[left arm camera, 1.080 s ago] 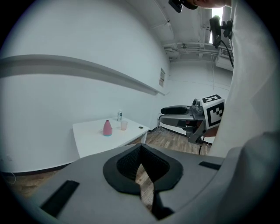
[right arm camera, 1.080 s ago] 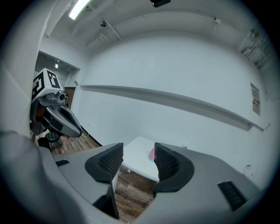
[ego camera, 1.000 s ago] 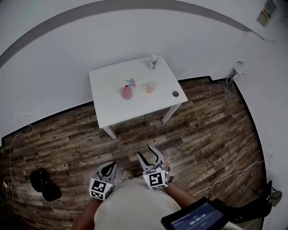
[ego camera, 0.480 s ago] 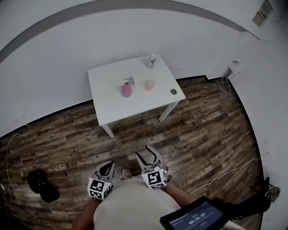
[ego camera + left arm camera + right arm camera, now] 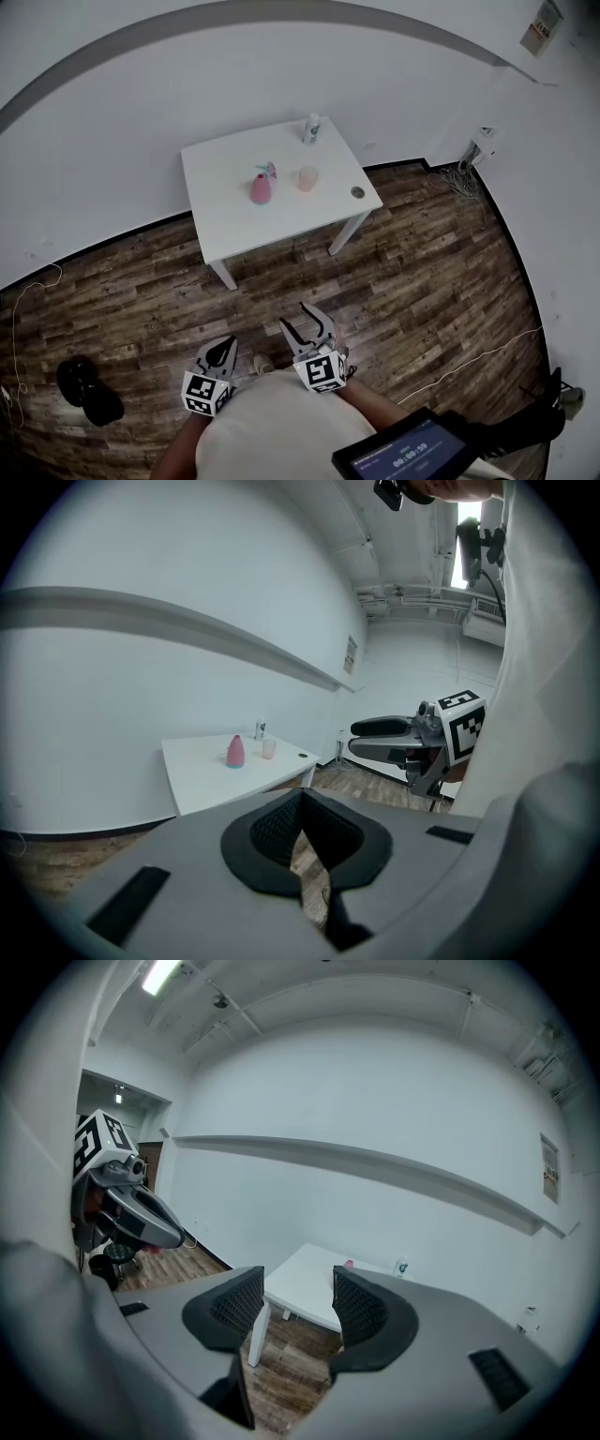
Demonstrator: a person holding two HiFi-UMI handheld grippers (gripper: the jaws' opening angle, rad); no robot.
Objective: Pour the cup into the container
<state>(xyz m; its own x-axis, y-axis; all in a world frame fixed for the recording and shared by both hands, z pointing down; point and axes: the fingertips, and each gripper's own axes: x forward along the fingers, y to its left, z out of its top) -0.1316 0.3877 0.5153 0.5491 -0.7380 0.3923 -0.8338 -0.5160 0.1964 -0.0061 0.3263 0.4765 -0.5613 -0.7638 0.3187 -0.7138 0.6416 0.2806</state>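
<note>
white table (image 5: 230,220) with pink container (image 5: 261,189), cup (image 5: 307,178), white bottle (image 5: 311,129), small dark round object (image 5: 357,192)

Square white table (image 5: 234,217) stands well ahead of the right gripper (image 5: 302,320); brown wood-plank floor (image 5: 422,281) lies beneath it; black lumpy object (image 5: 89,392) sits far to its left.

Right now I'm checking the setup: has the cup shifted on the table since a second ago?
No. The cup stands just right of the pink bottle on the table, as before.

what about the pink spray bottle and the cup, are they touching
Apart. The head view shows a strip of bare white tabletop between the pink spray bottle and the cup.
</note>
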